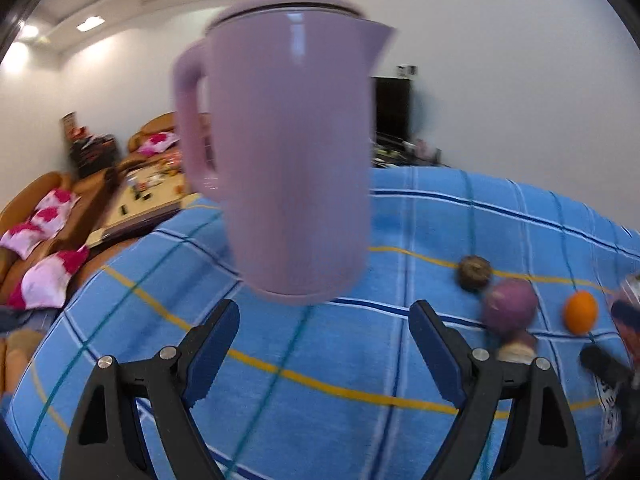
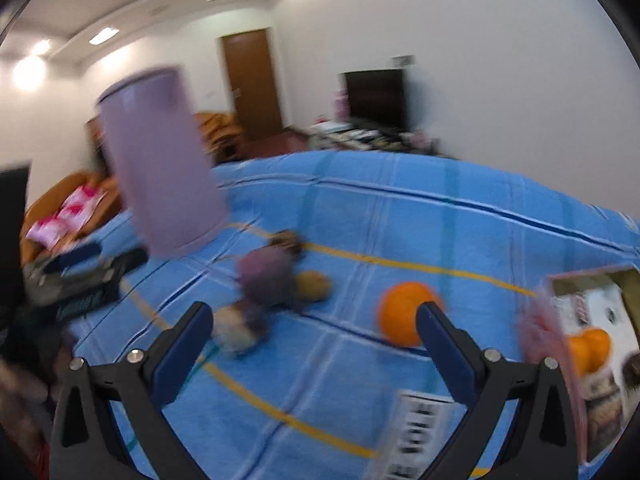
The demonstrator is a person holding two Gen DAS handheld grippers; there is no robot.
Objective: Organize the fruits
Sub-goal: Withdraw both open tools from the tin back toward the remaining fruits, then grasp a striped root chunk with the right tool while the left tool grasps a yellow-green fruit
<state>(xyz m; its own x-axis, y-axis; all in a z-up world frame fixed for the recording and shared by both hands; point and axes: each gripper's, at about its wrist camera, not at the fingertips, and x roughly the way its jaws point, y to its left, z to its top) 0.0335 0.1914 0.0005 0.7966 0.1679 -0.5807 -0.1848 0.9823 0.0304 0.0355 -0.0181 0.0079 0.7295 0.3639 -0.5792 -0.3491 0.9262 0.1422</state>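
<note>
Blue checked tablecloth (image 1: pixel 400 360): bears tall lilac plastic jug (image 1: pixel 288 160). Right of the jug: round orange fruit (image 2: pixel 404 312), purple round fruit (image 2: pixel 266 276), brown fruit (image 2: pixel 312 286). Left gripper (image 1: pixel 324 320): jaws wide apart, empty. Right gripper (image 2: pixel 314 320): jaws wide apart, empty.
</note>
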